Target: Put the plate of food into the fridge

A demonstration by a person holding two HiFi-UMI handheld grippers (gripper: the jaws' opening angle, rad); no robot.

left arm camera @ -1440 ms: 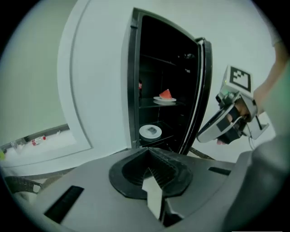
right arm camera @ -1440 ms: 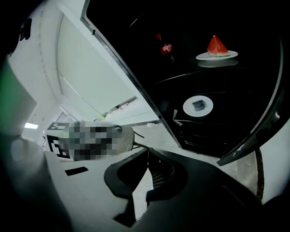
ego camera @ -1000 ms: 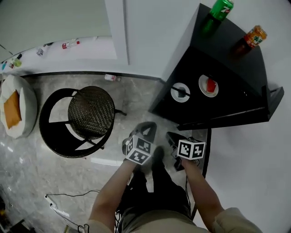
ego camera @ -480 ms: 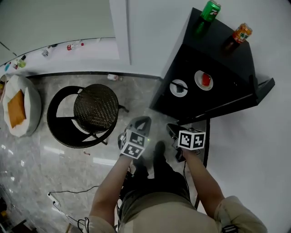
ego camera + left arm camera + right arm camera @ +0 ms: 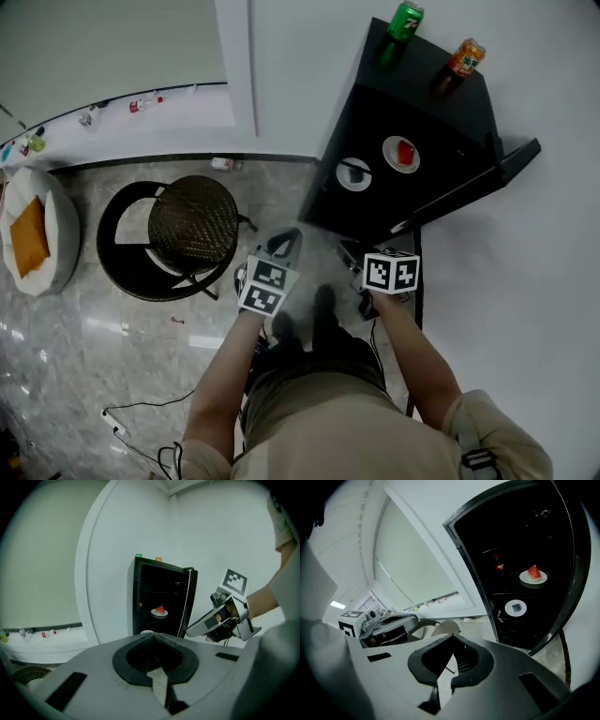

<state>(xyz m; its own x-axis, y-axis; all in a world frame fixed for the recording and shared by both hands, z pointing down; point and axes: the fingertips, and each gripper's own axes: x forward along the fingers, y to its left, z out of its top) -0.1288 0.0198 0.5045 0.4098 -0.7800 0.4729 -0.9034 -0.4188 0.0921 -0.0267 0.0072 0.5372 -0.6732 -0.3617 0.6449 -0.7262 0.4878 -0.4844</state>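
Left gripper (image 5: 284, 241) and right gripper (image 5: 351, 253) have risen, jaws closed and empty. White plate of red food (image 5: 401, 154) sits inside black fridge (image 5: 427, 98), door (image 5: 469, 183) open.

Plate (image 5: 388, 156) inside fridge (image 5: 452, 120), stool (image 5: 192, 223) leftward

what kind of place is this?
Likely a home-style room or mock-up: a small black fridge, open, with a food plate inside, a wicker stool on a marble-look floor, and a cushion.

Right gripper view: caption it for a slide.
Shut, empty right gripper faces the open fridge; a plate with a red wedge sits above a second plate.
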